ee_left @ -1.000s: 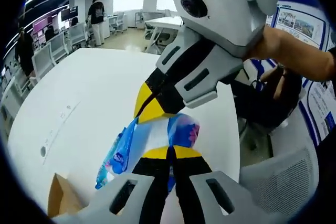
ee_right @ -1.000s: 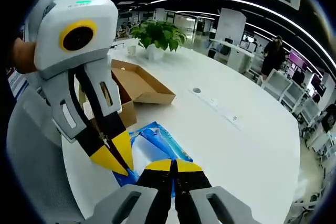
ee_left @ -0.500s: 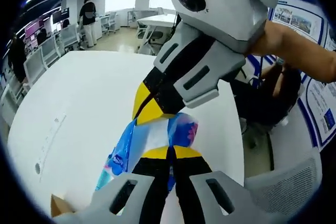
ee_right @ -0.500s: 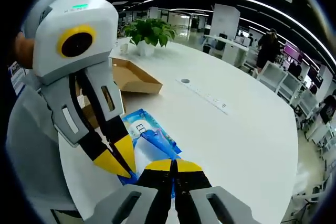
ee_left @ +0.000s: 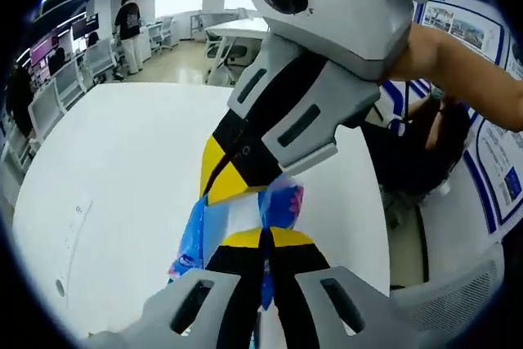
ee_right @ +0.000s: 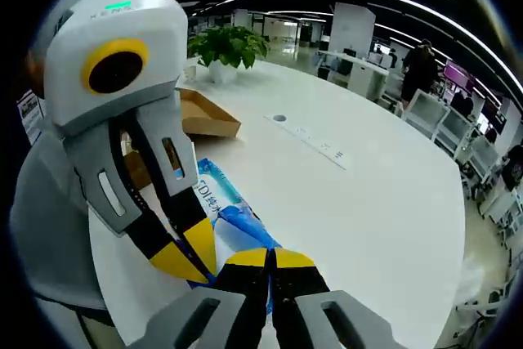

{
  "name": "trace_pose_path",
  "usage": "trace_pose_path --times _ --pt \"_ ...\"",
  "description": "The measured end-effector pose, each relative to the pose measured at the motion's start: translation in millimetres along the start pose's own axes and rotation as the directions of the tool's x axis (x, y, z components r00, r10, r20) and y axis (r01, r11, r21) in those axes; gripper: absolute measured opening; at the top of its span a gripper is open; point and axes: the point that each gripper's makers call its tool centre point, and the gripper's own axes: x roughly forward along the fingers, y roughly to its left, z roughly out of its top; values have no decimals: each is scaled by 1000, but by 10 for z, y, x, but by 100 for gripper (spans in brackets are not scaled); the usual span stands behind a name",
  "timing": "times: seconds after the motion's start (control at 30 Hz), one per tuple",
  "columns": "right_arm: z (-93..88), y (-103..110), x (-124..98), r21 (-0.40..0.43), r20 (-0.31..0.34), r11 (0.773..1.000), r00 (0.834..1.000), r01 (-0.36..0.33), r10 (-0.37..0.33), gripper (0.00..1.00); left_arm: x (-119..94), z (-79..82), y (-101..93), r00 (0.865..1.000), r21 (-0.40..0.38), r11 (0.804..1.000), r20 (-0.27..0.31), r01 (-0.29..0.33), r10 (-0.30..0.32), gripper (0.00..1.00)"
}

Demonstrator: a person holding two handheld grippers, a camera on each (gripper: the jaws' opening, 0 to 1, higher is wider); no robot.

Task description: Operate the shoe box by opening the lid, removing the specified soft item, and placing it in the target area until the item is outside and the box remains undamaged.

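A soft blue, white and pink packet (ee_left: 282, 204) hangs above the white table (ee_left: 122, 169), and both grippers are shut on it. My left gripper (ee_left: 263, 237) pinches its near edge. My right gripper (ee_left: 214, 188) comes in from the upper right and clamps the same packet just above. In the right gripper view, my right gripper (ee_right: 270, 255) holds the blue packet (ee_right: 219, 200) and my left gripper (ee_right: 193, 261) grips it from the left. The open cardboard shoe box (ee_right: 206, 115) lies behind on the table, partly hidden by the left gripper.
A potted plant (ee_right: 226, 44) stands beyond the box. A cable strip (ee_right: 315, 143) runs across the table (ee_right: 376, 202). Office chairs (ee_left: 49, 96) and standing people (ee_left: 127, 22) are past the far edge. A hand (ee_left: 458, 63) holds the right gripper.
Both grippers keep their hold on the packet. Both views have shifted: the box corner has slid out of the left gripper view and sits further back in the right gripper view.
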Motion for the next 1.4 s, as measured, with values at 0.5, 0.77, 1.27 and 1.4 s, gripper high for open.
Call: trace_pose_path --times 0.5,0.77,1.27,1.4 --pt "-290 -289 57 -24 -41 1000 999 -15 14 0 409 63 39 999 -2 1000 -27 17 -17 0" --pt "-470 -331 180 -30 -60 999 998 -28 26 0 554 -49 89 999 -28 999 -48 17 -18 0" --pt "-638 -332 334 -10 -68 1000 997 -24 23 0 697 -123 91 998 -68 998 -65 15 -20 0" --pt "-634 -339 324 -3 -70 1000 998 -9 9 0 701 -117 88 998 -88 996 -55 20 -25 0"
